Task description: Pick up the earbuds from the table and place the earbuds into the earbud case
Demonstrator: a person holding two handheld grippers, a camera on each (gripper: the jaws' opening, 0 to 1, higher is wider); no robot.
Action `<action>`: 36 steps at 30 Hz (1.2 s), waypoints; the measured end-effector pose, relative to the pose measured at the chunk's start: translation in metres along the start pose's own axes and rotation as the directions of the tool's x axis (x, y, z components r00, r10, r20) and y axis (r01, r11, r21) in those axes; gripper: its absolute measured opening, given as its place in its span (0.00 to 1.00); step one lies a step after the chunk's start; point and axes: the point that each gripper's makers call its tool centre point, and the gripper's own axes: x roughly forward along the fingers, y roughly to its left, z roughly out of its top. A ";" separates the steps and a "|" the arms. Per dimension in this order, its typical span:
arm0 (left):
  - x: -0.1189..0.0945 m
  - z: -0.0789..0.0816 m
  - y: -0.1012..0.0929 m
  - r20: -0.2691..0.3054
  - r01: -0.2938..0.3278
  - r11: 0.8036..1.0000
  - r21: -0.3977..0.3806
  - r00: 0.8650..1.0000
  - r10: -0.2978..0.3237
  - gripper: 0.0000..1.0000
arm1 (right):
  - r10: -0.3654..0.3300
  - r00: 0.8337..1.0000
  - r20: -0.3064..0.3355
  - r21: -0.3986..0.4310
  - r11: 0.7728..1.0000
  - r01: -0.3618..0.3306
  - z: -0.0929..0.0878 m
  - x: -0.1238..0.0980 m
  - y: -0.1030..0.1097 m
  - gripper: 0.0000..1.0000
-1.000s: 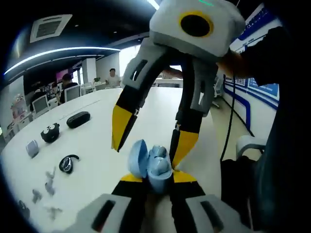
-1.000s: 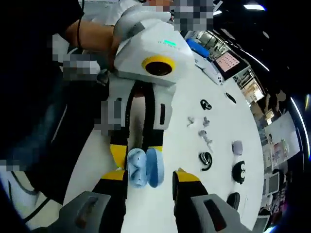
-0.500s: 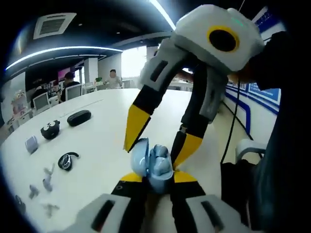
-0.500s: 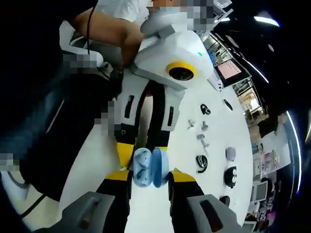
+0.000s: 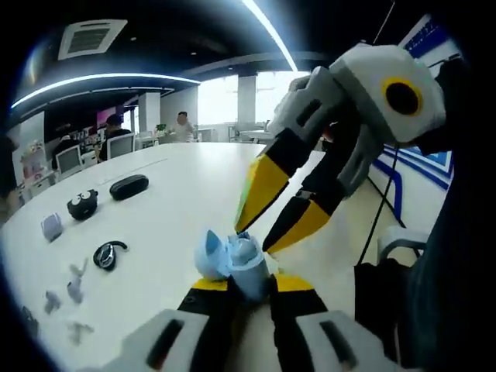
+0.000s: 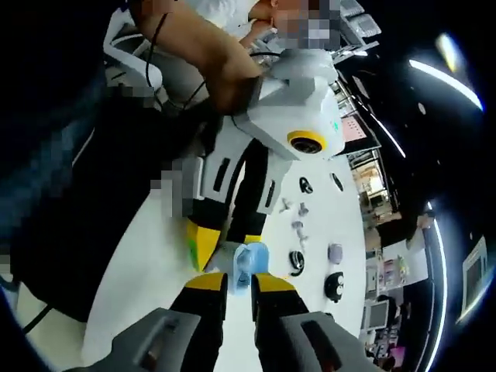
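Note:
A light blue earbud case, lid tipped open to the left, is held above the white table with my left gripper shut on its body. My right gripper comes down from the upper right, its yellow jaws drawn close together at the top of the case. In the right gripper view the case sits between my right gripper's narrowed jaws, and the left gripper reaches in from above. What lies inside the case is hidden.
On the table to the left lie a black ear-hook earphone, a round black case, an oval black case, a lilac case and several small grey earbuds. People sit at the far end. A person's arm holds the left gripper.
My right gripper's jaws have narrowed from wide open to close together around the case and it has tilted over to the right. The left gripper keeps its hold on the case.

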 end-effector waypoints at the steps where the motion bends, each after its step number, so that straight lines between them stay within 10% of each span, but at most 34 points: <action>1: 0.000 0.000 0.000 0.000 0.003 1.000 0.000 1.000 -0.003 0.20 | -0.003 1.000 0.008 0.009 1.000 0.003 0.000 -0.001 -0.001 0.16; 3: 0.000 0.001 -0.001 0.001 0.006 1.000 0.001 1.000 -0.006 0.19 | 0.024 0.999 0.033 0.125 0.992 -0.028 0.001 -0.001 -0.001 0.23; 10: 0.001 0.002 -0.002 -0.003 0.009 1.000 0.020 1.000 -0.009 0.19 | 0.115 0.993 0.031 0.133 0.984 -0.118 -0.004 0.006 -0.007 0.42; 21: 0.002 0.003 -0.005 -0.011 0.023 0.996 0.083 1.000 -0.022 0.19 | 0.342 0.939 0.047 0.208 0.916 -0.344 -0.007 0.020 0.004 0.30; 36: 0.003 0.002 -0.004 0.016 0.024 0.999 0.035 1.000 -0.024 0.20 | 0.183 0.983 -0.019 0.073 0.981 -0.181 -0.003 0.010 0.003 0.27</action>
